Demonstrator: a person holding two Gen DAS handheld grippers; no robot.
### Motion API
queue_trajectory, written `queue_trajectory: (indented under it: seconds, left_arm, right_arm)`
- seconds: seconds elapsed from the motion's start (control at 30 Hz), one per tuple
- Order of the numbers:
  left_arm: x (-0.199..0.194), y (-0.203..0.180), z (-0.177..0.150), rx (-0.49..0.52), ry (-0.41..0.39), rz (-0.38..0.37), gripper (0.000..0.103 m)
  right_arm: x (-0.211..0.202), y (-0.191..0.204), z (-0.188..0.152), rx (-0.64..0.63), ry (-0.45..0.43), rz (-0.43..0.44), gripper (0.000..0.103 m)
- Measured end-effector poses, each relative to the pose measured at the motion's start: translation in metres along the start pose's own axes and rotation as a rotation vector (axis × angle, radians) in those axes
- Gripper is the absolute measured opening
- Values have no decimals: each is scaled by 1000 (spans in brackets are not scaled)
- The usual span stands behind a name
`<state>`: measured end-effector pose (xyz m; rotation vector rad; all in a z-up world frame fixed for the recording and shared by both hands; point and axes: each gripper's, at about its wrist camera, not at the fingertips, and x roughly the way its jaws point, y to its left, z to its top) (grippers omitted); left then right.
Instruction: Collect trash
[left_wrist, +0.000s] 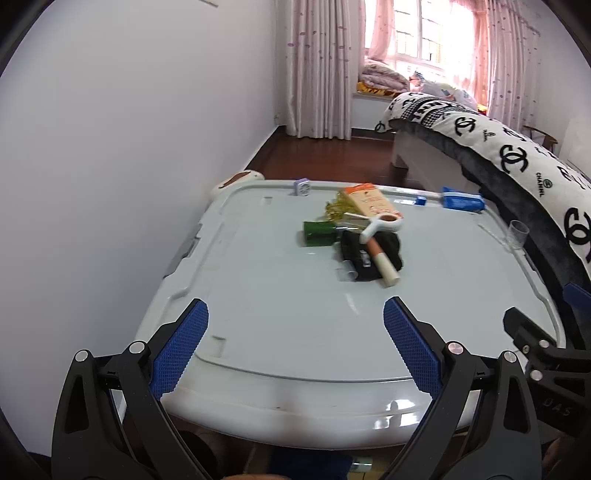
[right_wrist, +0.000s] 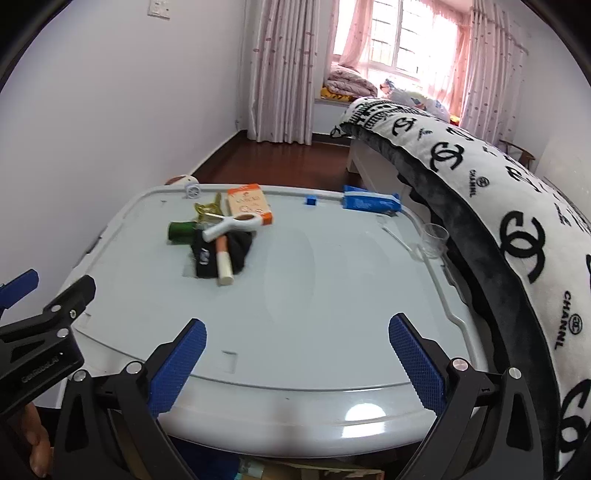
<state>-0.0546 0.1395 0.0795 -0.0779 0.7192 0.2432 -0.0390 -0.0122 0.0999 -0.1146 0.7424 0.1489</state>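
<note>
A heap of trash lies on the pale grey box lid (left_wrist: 258, 295) (right_wrist: 314, 288): an orange and white carton (left_wrist: 369, 201) (right_wrist: 248, 205), a green wrapper (left_wrist: 319, 233) (right_wrist: 181, 232), a gold wrapper (left_wrist: 334, 208), a black pouch (left_wrist: 369, 254) (right_wrist: 221, 254), a cream and orange tube (left_wrist: 382, 264) (right_wrist: 223, 264) and a white looped plastic piece (left_wrist: 380, 227) (right_wrist: 232, 224). My left gripper (left_wrist: 295, 325) is open and empty, low over the lid's near edge. My right gripper (right_wrist: 297, 343) is open and empty, beside the left one.
A blue packet (left_wrist: 461, 201) (right_wrist: 371, 202), a small blue block (left_wrist: 420, 200) (right_wrist: 311, 200), a clear cup (left_wrist: 517, 234) (right_wrist: 434, 240) and a small white fan-like item (left_wrist: 302, 187) (right_wrist: 192, 191) sit along the lid's far and right edges. A bed with a black and white blanket (right_wrist: 498, 206) borders the right side. A white wall stands left.
</note>
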Motion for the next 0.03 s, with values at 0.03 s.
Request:
queue_trajectory:
  seconds: [0.03]
  left_arm:
    - [1, 4, 0, -8, 6, -1, 93]
  right_arm:
    - [0, 4, 0, -8, -5, 1, 98]
